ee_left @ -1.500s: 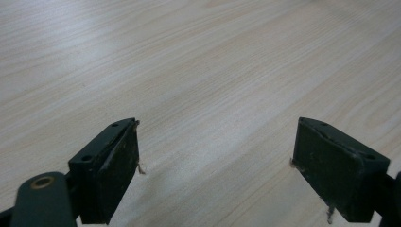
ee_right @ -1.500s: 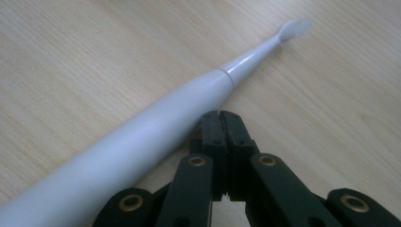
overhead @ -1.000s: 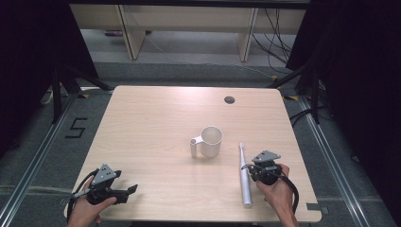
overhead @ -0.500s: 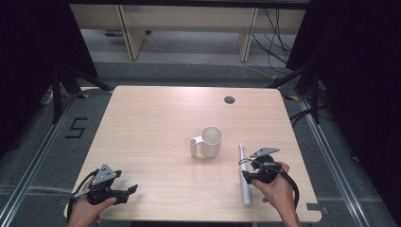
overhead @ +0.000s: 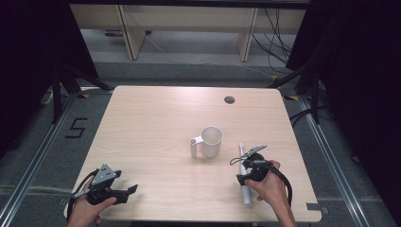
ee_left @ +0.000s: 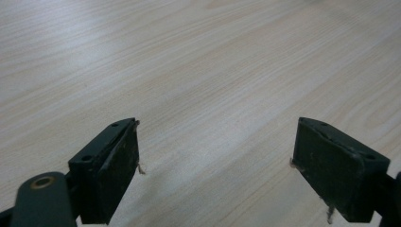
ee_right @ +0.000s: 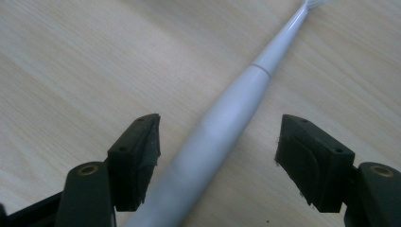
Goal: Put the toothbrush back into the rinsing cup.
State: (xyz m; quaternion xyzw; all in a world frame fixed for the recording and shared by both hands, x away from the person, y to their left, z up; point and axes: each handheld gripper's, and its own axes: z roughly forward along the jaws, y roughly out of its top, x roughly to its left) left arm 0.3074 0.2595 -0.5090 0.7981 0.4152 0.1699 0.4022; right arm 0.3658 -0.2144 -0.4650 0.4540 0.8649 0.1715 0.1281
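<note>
A white electric toothbrush (overhead: 246, 195) lies on the wooden table (overhead: 151, 123) at the front right, its head pointing away from the person. My right gripper (overhead: 243, 176) hangs over the middle of the toothbrush, held by a hand. In the right gripper view it (ee_right: 217, 137) is open, and the toothbrush handle (ee_right: 227, 123) runs between the two jaws without touching either. A white mug (overhead: 211, 141) stands upright near the table's middle, its handle to the left. My left gripper (overhead: 130, 191) rests at the front left, open (ee_left: 215, 151), over bare wood.
A small round grommet hole (overhead: 229, 100) sits near the table's far edge. Metal rails run along the floor on both sides of the table. Shelving legs and cables stand behind the table.
My right gripper has shifted slightly left and tipped down over the toothbrush handle. The left gripper, the mug and the toothbrush have stayed where they were.
</note>
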